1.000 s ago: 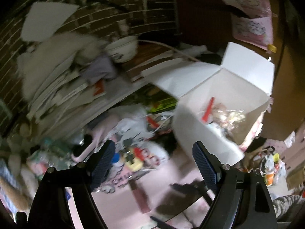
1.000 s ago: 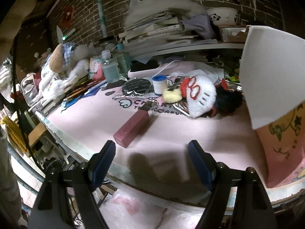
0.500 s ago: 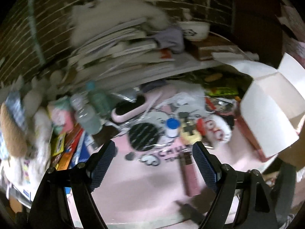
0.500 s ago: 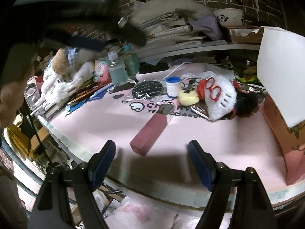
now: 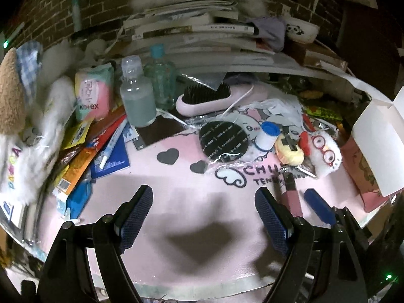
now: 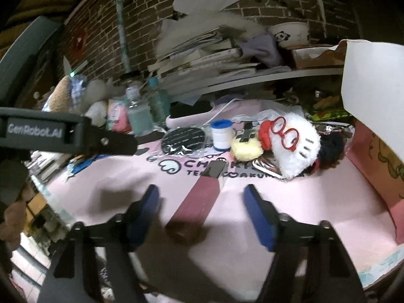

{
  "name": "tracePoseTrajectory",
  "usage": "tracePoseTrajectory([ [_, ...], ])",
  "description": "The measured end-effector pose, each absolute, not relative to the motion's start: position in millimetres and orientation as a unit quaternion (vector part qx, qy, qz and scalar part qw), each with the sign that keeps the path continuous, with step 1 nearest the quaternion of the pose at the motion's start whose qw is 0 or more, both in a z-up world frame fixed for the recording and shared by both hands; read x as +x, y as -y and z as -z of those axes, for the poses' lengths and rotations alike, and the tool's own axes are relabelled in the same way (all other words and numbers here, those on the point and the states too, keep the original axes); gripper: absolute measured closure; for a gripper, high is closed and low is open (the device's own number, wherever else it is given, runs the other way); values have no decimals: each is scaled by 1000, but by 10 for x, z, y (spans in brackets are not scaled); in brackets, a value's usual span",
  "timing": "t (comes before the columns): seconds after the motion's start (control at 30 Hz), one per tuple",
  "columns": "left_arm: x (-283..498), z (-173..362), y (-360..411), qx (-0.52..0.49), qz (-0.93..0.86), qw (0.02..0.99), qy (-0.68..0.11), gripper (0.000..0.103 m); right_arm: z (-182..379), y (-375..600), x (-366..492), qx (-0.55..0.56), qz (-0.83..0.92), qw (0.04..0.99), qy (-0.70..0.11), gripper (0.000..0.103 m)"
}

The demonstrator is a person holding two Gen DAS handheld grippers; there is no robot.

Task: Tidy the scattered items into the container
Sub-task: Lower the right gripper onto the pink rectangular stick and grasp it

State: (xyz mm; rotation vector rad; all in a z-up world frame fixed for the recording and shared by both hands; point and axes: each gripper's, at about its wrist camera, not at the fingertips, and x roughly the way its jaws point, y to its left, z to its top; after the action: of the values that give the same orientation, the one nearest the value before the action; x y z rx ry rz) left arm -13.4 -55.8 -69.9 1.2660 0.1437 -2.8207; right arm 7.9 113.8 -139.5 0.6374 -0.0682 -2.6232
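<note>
The pink mat (image 6: 315, 202) fills the table, with the box (image 6: 373, 159), its white flap up, on its right edge. The left gripper (image 5: 203, 209) tilts down over bare mat, jaws spread wide with nothing between. The right gripper (image 6: 200, 205) points lower and flatter; its jaws are closing around the near end of the maroon bar (image 6: 202, 197), pads not touching yet. Readable writing: "GenRobot.AI" on the left gripper's body, "Kotex" on a pack (image 5: 93, 96).
</note>
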Motion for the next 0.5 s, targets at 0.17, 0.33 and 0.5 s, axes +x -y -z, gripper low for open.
tracePoseTrajectory([
  [0.17, -127, 702, 516, 410, 911, 19, -39, 22, 1463, -1168, 109, 198, 960, 198, 22, 62],
  [0.33, -139, 705, 463, 413, 910, 17, -29, 22, 1501, -1202, 117, 180, 966, 186, 4, 80],
  [0.5, -148, 711, 420, 416, 909, 12, -27, 22, 1506, -1228, 101, 174, 965, 197, -13, 88],
])
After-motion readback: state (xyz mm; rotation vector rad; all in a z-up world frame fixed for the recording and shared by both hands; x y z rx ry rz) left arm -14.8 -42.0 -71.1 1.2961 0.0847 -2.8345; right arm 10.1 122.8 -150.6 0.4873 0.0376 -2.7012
